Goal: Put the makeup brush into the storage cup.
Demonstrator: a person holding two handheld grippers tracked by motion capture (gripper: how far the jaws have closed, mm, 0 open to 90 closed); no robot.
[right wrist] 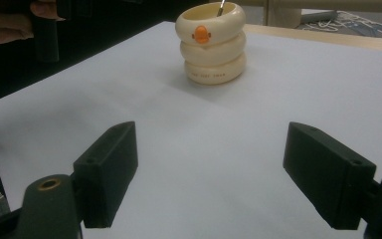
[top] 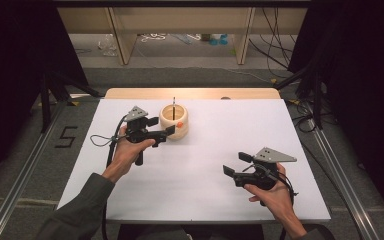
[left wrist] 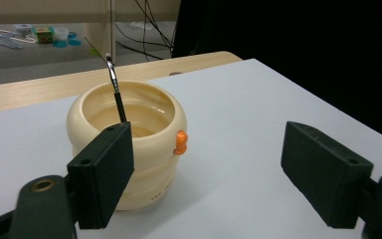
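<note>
A cream ribbed pot (top: 173,121) with a small orange knob (top: 180,124) stands at the back middle of the white table (top: 205,150). A thin dark brush (top: 174,102) stands upright inside it. My left gripper (top: 161,125) is open just left of the pot, its jaws close to the pot's near side. In the left gripper view the pot (left wrist: 129,149) sits behind the left jaw, with the brush (left wrist: 114,84) leaning in it; the gripper (left wrist: 214,179) holds nothing. My right gripper (top: 236,163) is open at the front right, well away from the pot (right wrist: 212,42), with nothing in the gripper (right wrist: 219,184).
A wooden strip (top: 190,93) borders the table's far edge. Beyond it are wooden furniture legs (top: 120,35), floor cables (top: 275,55) and small clutter. Metal rails (top: 337,180) run along the floor on both sides. The other hand (right wrist: 10,25) shows far off in the right gripper view.
</note>
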